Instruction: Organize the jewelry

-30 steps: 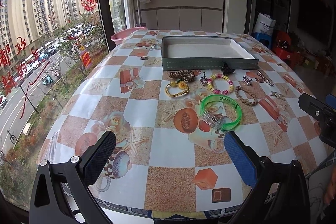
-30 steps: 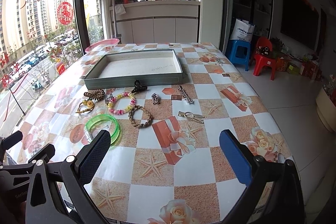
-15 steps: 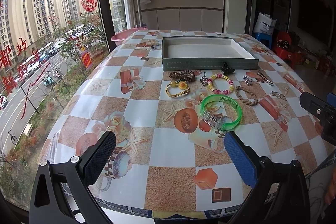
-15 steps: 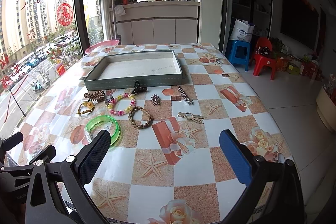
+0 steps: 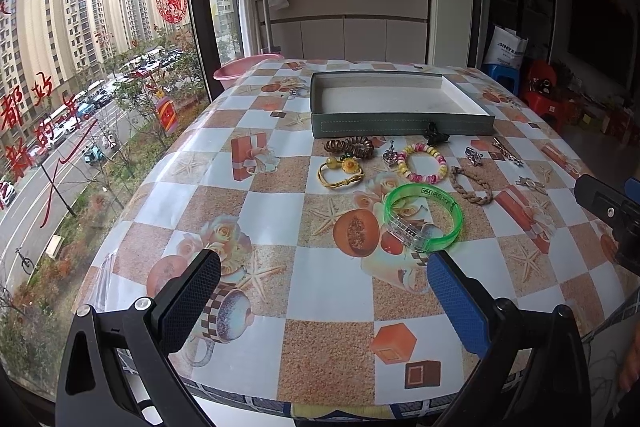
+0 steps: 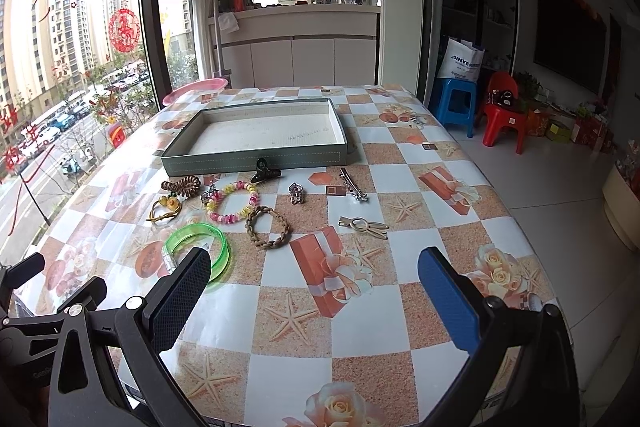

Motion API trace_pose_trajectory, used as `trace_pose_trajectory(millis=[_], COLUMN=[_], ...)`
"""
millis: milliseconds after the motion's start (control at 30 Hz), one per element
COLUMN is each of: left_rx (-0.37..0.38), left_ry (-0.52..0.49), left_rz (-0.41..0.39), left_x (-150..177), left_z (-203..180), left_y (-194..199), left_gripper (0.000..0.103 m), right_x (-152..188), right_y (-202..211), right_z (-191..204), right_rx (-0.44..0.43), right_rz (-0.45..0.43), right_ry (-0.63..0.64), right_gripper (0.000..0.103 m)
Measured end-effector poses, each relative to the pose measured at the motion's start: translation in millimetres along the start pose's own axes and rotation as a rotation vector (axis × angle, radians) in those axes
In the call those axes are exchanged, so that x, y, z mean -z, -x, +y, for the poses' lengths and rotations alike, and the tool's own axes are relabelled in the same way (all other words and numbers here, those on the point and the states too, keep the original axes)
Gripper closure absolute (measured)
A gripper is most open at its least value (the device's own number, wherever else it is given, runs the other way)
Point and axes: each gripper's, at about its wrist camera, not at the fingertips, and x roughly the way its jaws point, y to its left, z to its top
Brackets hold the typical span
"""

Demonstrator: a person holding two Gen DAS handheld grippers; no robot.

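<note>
Checkered oilcloth covers your worktop (image 5: 264, 211) beside a tall window. Your left tool (image 5: 324, 293) and right tool (image 6: 314, 285) both hover over the near edge, fingers spread wide, holding nothing. Jewelry lies in a loose row in front of the gray tray (image 6: 256, 157), which is bare inside: a green bangle (image 5: 424, 217), partly hidden by your right tool's finger, a bead bracelet (image 6: 232, 203), a braided bracelet (image 6: 268, 227), and small clips too tiny to identify.
</note>
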Motion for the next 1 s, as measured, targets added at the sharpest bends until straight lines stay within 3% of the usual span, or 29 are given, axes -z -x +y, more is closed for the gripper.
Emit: trace_pose_trajectory(millis=[1000], left_rx=[0.003], left_ry=[-0.002], left_rz=[-0.005], left_x=[-6.2], left_z=[-2.8], left_y=[1.9], left_gripper=[0.000], right_x=[-1.3], right_y=[-0.7], right_z=[-0.8], right_rx=[-0.002], right_rz=[-0.001], right_ry=[-0.002], right_gripper=[0.000])
